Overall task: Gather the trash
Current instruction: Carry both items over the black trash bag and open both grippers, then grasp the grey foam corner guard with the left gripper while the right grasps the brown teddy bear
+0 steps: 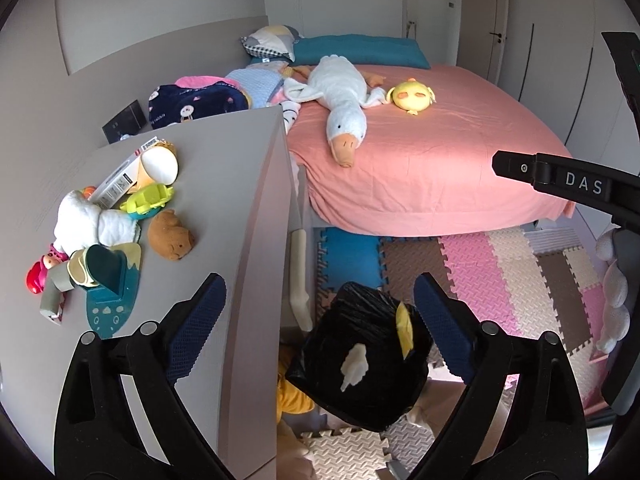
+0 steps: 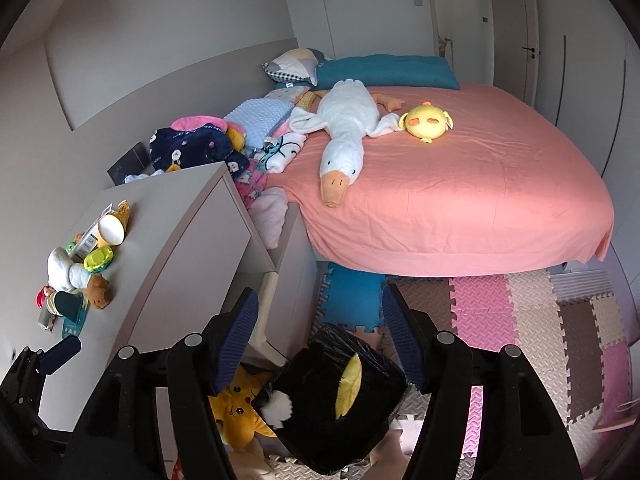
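black-lined bin [image 1: 360,360] below open left tongs [image 1: 320,312], holding banana peel [image 1: 405,330], tissue [image 1: 354,366]

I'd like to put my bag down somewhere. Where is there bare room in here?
The pink bed is bare in front of the goose plush and yellow chick. The dresser top is free along its bed-side edge. Crowded: its left side with toys, and the blanket pile at the headboard.

Materials and finishes by the bed

A glossy, crinkled black plastic bin liner [image 2: 340,404] is seen over matt foam puzzle floor mats [image 2: 520,320]; the smooth matt grey table [image 1: 224,184] carries plush toys, and the salmon-pink cotton bed sheet [image 1: 432,168] is softly creased beneath a fluffy white goose plush [image 1: 340,92].
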{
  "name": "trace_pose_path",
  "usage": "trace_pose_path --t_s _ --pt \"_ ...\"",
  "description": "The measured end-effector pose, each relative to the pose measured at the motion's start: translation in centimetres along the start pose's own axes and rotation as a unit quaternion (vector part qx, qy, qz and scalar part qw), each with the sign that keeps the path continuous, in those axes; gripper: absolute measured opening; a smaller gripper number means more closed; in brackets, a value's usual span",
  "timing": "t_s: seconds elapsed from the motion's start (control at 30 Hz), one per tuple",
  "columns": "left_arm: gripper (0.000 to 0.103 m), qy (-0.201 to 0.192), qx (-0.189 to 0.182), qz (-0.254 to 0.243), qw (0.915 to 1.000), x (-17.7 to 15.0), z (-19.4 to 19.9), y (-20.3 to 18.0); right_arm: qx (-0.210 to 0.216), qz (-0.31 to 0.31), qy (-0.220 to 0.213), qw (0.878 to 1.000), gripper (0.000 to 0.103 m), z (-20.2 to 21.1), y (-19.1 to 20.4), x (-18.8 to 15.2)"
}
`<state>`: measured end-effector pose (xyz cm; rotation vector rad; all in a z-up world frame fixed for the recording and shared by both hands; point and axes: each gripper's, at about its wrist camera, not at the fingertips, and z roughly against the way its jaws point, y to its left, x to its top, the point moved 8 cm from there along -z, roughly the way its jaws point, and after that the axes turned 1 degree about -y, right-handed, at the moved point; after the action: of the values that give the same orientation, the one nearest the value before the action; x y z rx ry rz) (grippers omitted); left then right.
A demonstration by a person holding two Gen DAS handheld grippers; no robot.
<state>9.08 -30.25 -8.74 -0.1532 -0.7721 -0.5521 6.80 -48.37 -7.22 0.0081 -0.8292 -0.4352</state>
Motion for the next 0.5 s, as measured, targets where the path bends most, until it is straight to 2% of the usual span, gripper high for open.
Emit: trace_pose_path --t_s 0.27,0.5 --pt "0.092 0.000 -0.004 0.006 1.0000 0.6 -0.3 1.1 0.005 -0.003 -0.001 1.000 0.065 -0.4 1.2 0.9" --pt "0.092 0.002 0.010 0.021 0.9997 0.1 -0.1 3.6 0.021 0.018 0.004 1.000 0.065 -1.1 4.5 0.9"
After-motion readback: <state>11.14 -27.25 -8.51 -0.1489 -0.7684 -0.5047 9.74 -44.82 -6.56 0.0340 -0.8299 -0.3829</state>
